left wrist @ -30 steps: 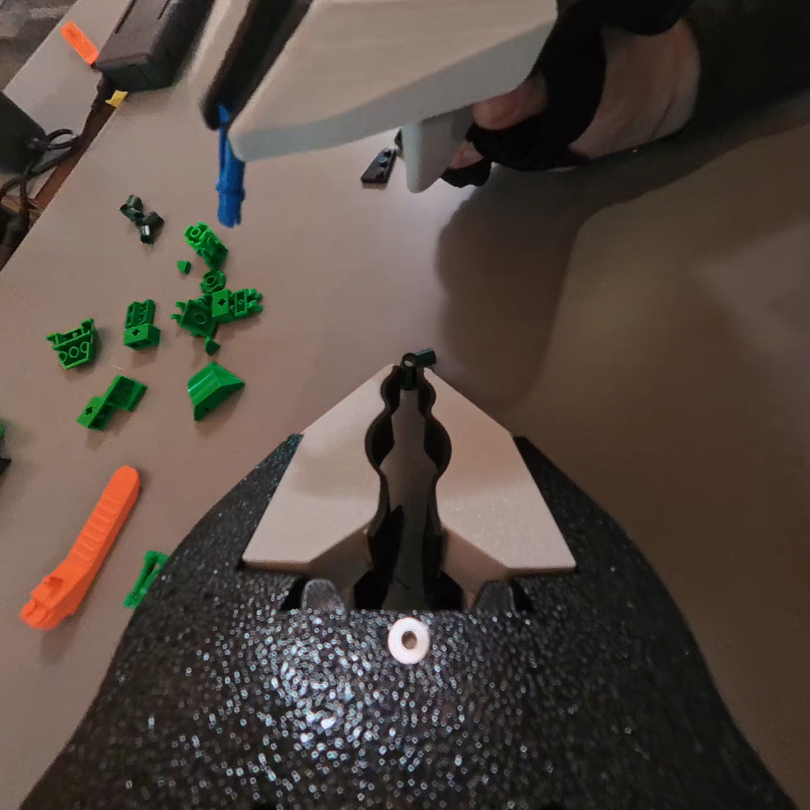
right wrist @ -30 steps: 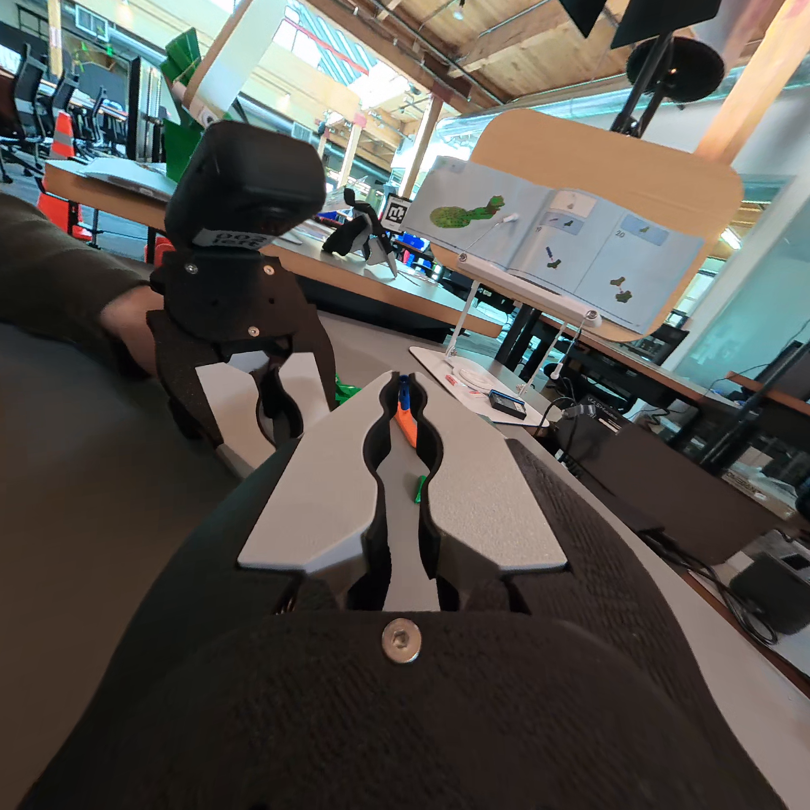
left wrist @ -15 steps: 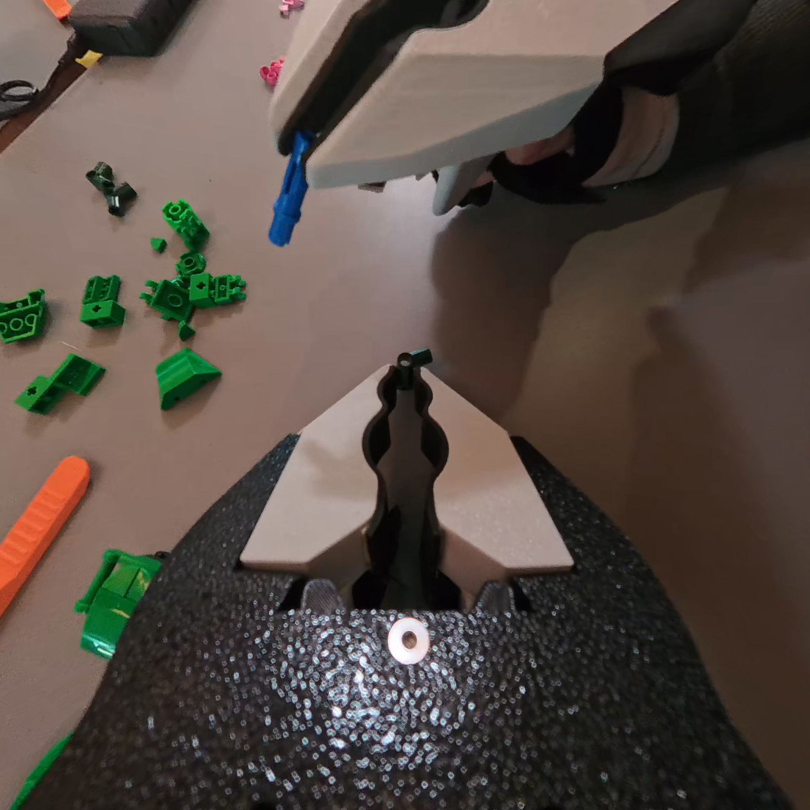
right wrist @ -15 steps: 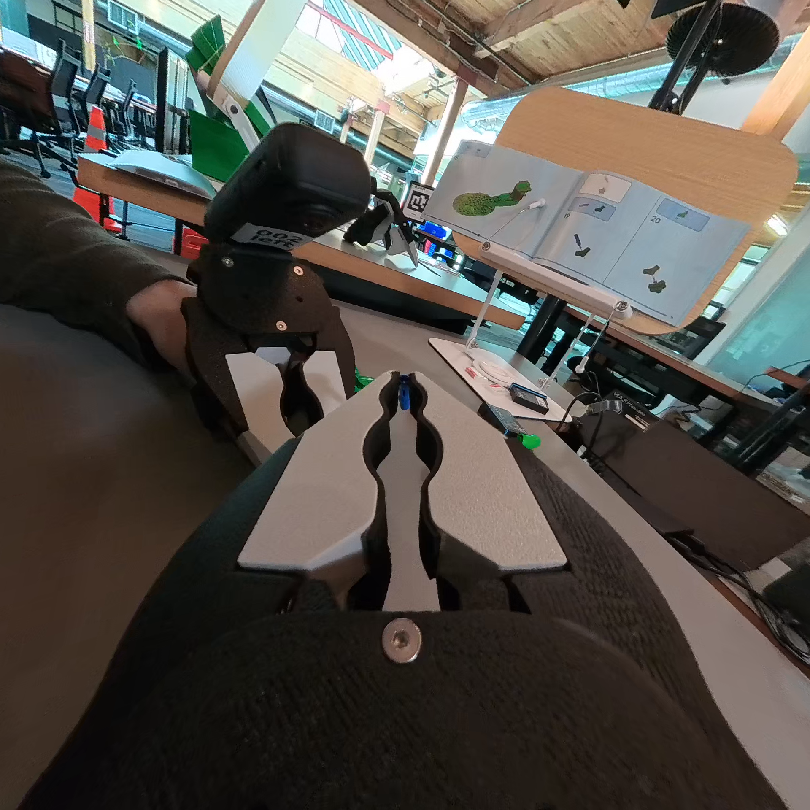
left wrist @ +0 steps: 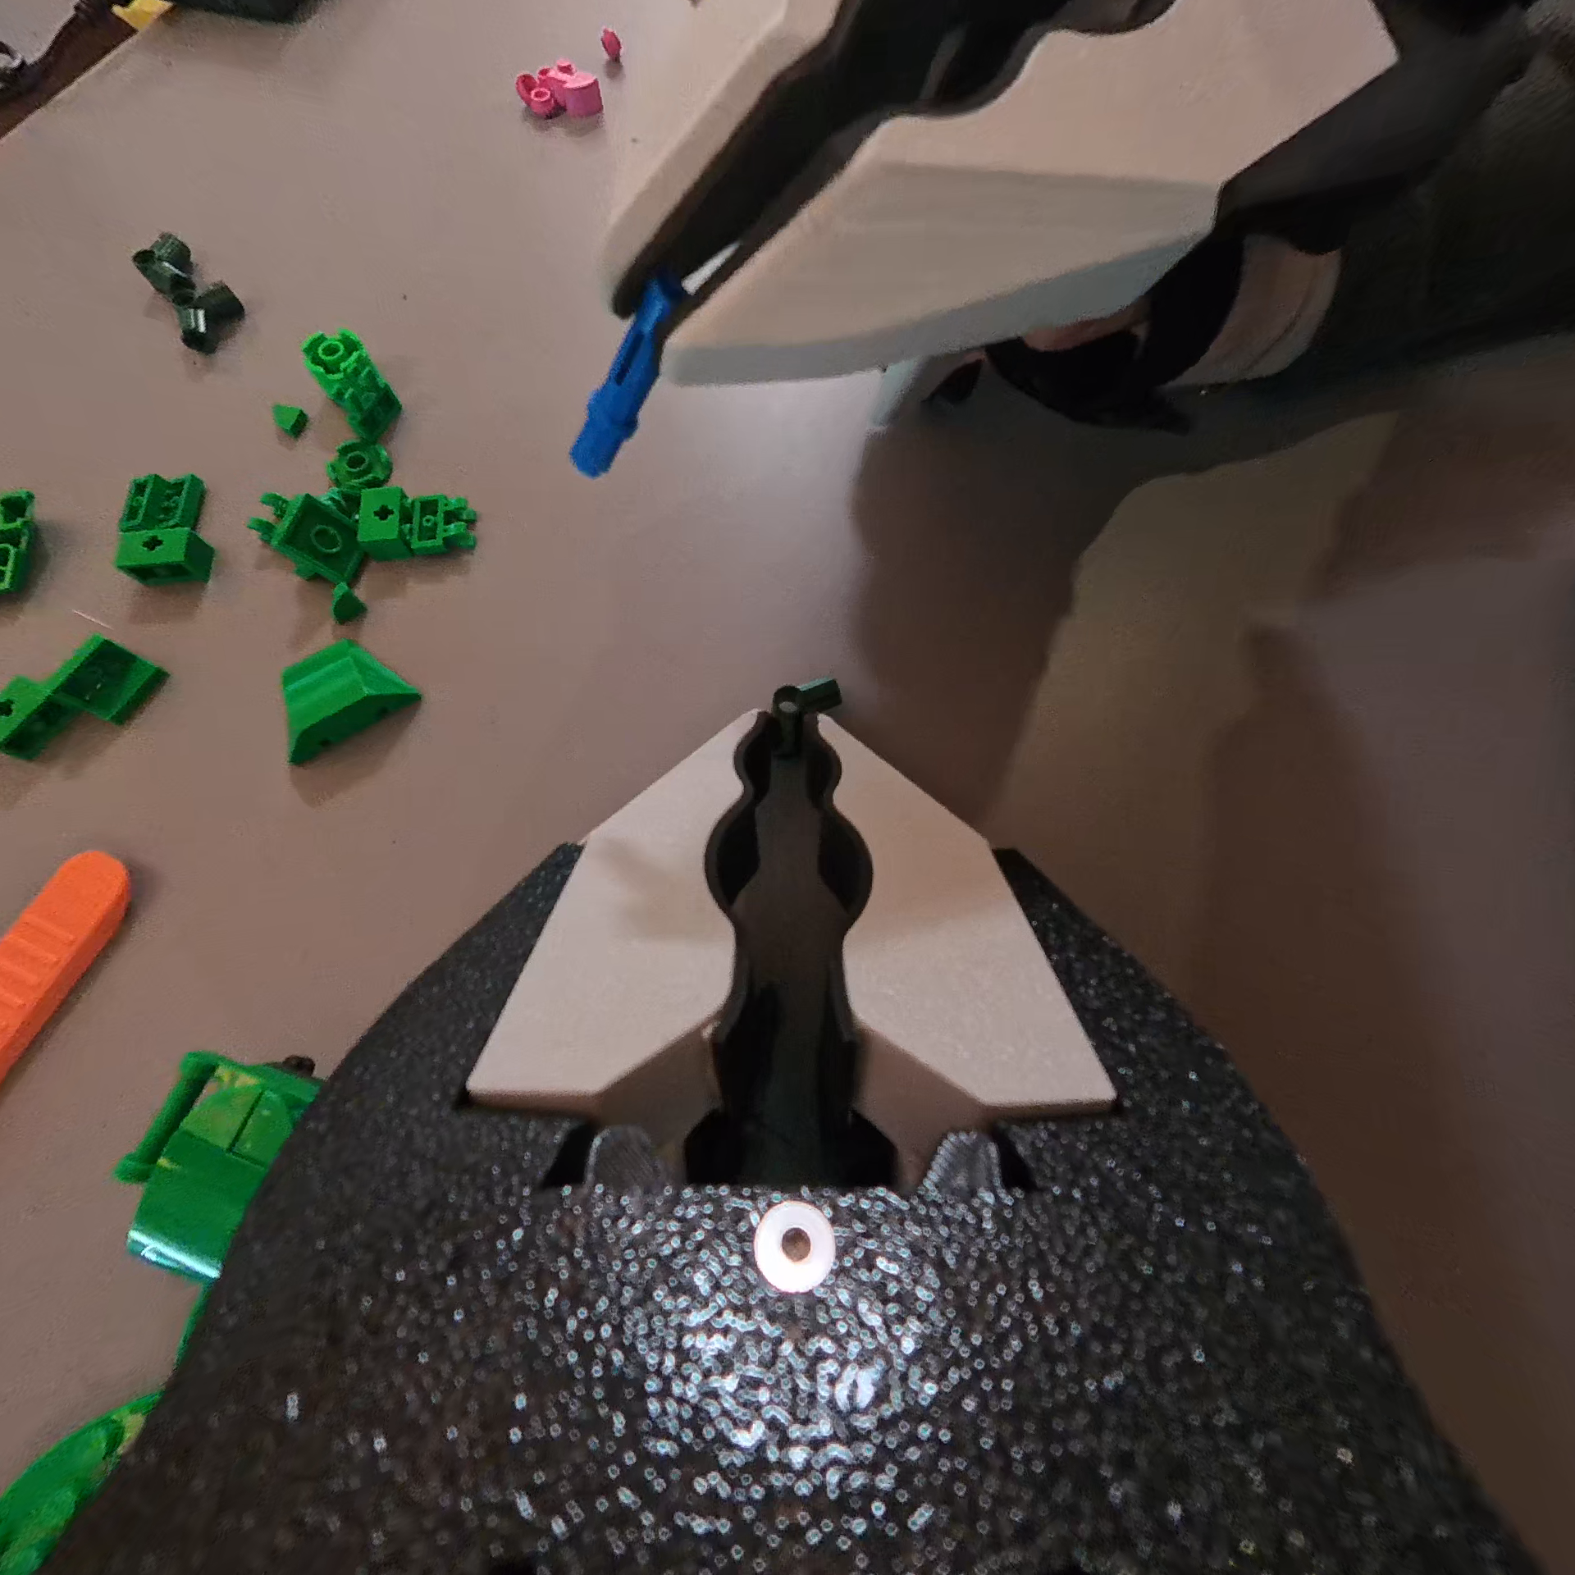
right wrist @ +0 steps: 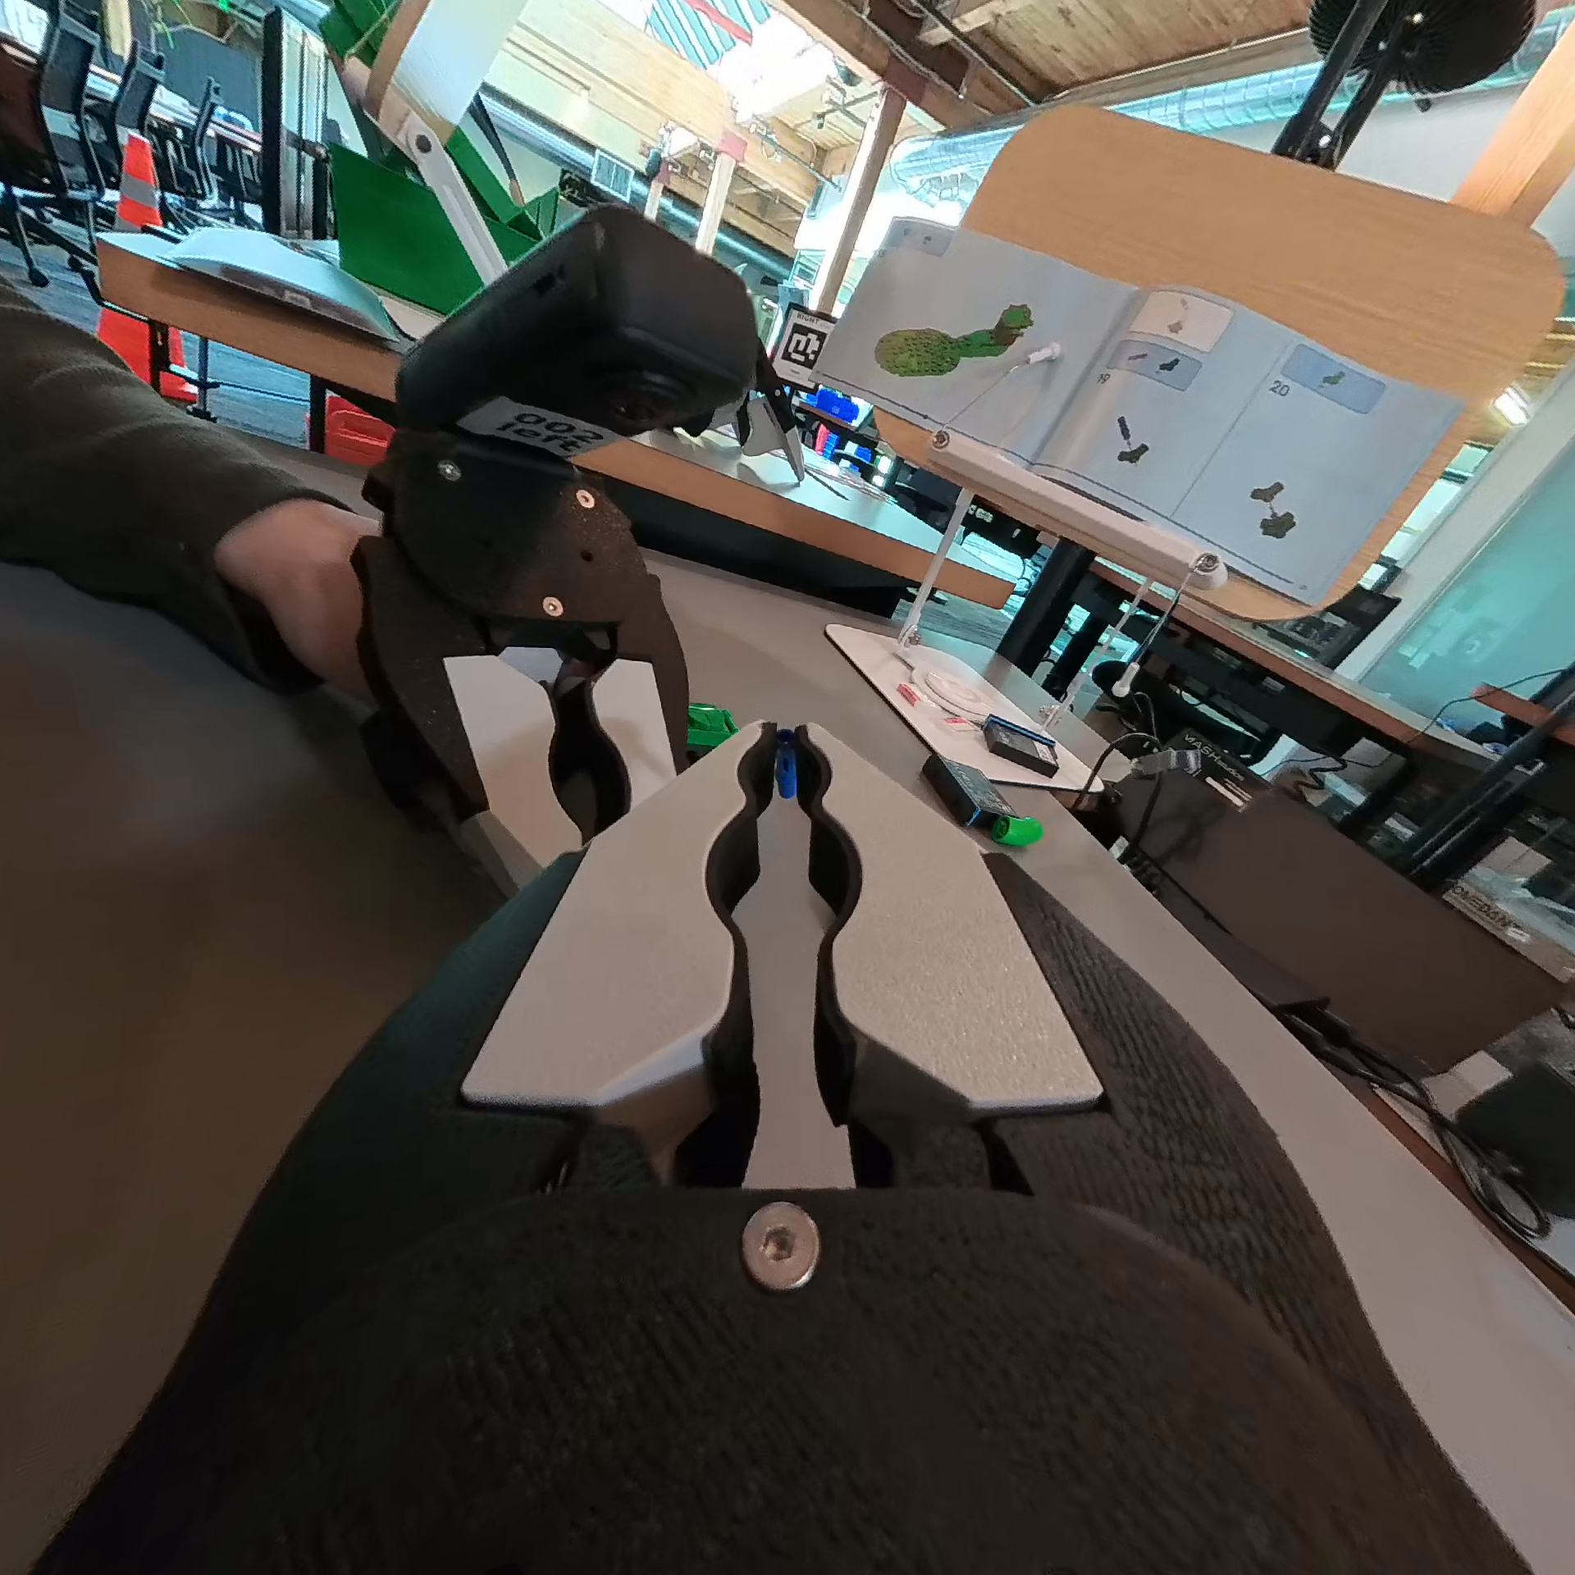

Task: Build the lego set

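Note:
My left gripper [left wrist: 791,724] is shut on a small dark green connector piece [left wrist: 801,703] that sticks out past its tips, above the brown table. My right gripper [left wrist: 660,294] enters the left wrist view from the upper right, shut on a blue pin [left wrist: 626,383] that points down and left toward the table. In the right wrist view the right gripper [right wrist: 786,740] holds the blue pin [right wrist: 784,767] between its tips, and the left gripper [right wrist: 588,767] hangs to the left, close by. Loose green pieces [left wrist: 358,520] lie left of both grippers.
An orange brick separator [left wrist: 51,946] and a part-built green model [left wrist: 204,1168] lie at the left edge. Pink pieces [left wrist: 562,89] and dark green pieces [left wrist: 187,294] lie farther back. An open instruction booklet [right wrist: 1133,400] on a stand, a black box [right wrist: 1329,903] and cables stand to the right. One gripper's finger ends stand about 9 cm off the other's. From either gripper's tips it is about 15 cm to the orange brick separator [left wrist: 51,946].
The right gripper with the blue pin has moved right and closer to the left gripper's tips. The left gripper has drifted, so the loose pieces slid left in view.

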`<state>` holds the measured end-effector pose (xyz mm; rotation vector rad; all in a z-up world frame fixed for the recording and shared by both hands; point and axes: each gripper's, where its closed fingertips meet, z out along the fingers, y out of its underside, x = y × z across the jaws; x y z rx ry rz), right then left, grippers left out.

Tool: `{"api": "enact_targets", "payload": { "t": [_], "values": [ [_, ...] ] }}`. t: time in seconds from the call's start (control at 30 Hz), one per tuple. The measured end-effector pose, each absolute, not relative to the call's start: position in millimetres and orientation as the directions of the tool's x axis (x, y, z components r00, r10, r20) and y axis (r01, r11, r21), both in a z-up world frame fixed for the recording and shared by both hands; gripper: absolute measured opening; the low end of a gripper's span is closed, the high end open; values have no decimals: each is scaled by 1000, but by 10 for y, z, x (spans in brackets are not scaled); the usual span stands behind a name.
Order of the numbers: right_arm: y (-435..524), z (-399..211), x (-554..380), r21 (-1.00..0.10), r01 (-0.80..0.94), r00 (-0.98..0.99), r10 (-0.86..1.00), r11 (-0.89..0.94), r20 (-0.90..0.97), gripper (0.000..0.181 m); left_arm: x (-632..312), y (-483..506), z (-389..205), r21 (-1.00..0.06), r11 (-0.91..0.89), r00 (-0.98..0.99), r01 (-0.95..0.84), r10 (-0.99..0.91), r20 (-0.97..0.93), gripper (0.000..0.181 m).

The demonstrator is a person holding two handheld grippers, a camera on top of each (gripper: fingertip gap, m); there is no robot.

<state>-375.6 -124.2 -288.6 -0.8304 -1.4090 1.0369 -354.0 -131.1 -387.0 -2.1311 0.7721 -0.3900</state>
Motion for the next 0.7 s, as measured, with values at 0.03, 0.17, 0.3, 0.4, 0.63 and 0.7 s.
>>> {"api": "enact_targets", "payload": {
  "t": [0.03,0.17,0.3,0.4,0.63,0.7],
  "values": [
    [-1247,-2889,-3758,-929,-75,-110,923,363,370,2,-3541,-1311,-3872,-785,-480,766,-392,-643,11,6],
    [-1251,-2892,-3758,-929,-75,-113,922,364,370,2,-3556,-1314,-3879,-778,-489,770,-394,-638,10,6],
    [-1258,-2899,-3760,-927,-73,-116,920,368,375,2,-3570,-1316,-3887,-772,-497,775,-396,-632,9,6],
    [-1261,-2902,-3760,-926,-72,-118,919,370,376,2,-3581,-1321,-3890,-769,-501,776,-398,-630,9,6],
    [-1273,-2907,-3759,-925,-71,-123,917,373,379,2,-3600,-1331,-3890,-768,-501,775,-399,-632,10,6],
    [-1274,-2909,-3760,-925,-71,-125,917,373,379,2,-3600,-1332,-3890,-768,-501,775,-399,-632,10,6]
  ]
}}
